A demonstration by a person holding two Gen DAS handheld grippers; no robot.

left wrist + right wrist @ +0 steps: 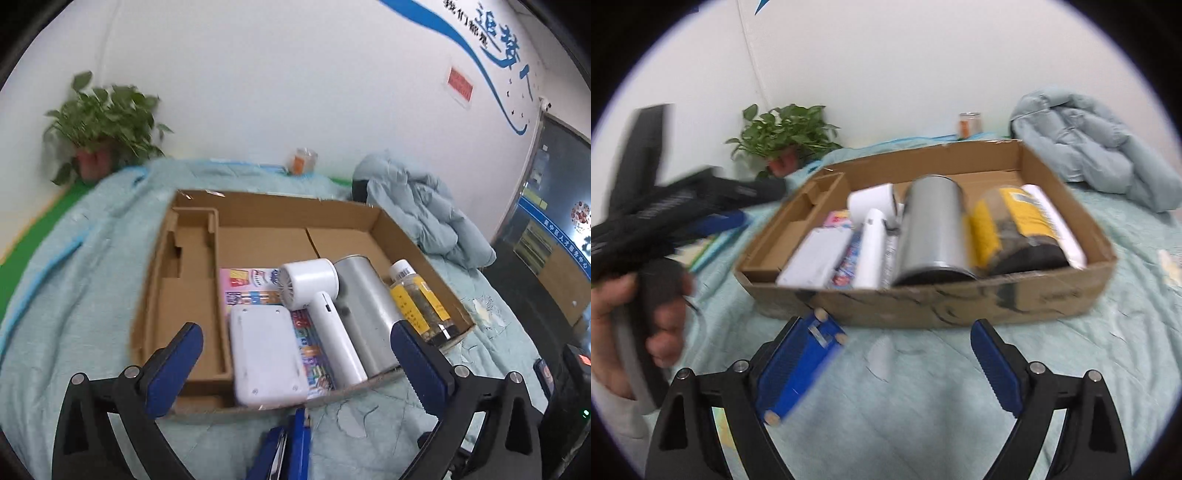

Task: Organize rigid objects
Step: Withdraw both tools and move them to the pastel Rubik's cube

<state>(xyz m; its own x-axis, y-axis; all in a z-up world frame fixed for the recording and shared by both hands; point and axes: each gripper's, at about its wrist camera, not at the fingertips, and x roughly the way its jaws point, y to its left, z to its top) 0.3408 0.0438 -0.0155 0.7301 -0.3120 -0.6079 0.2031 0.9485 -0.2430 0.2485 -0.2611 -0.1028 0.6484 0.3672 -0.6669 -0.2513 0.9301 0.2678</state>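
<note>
Cardboard box [373, 236], upper centre, fully stocked: both hand-held grippers, left [295, 354] and right [905, 354], released and empty; blue stapler [798, 369] loose outside may get overlooked.

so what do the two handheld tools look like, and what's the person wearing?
Both tools match: the left tool and the right tool have black angular frames with silver rivets and ribbed blue pads. In the right wrist view the left tool shows a black body with blurred white lettering, held by a hand with a light sleeve.
</note>
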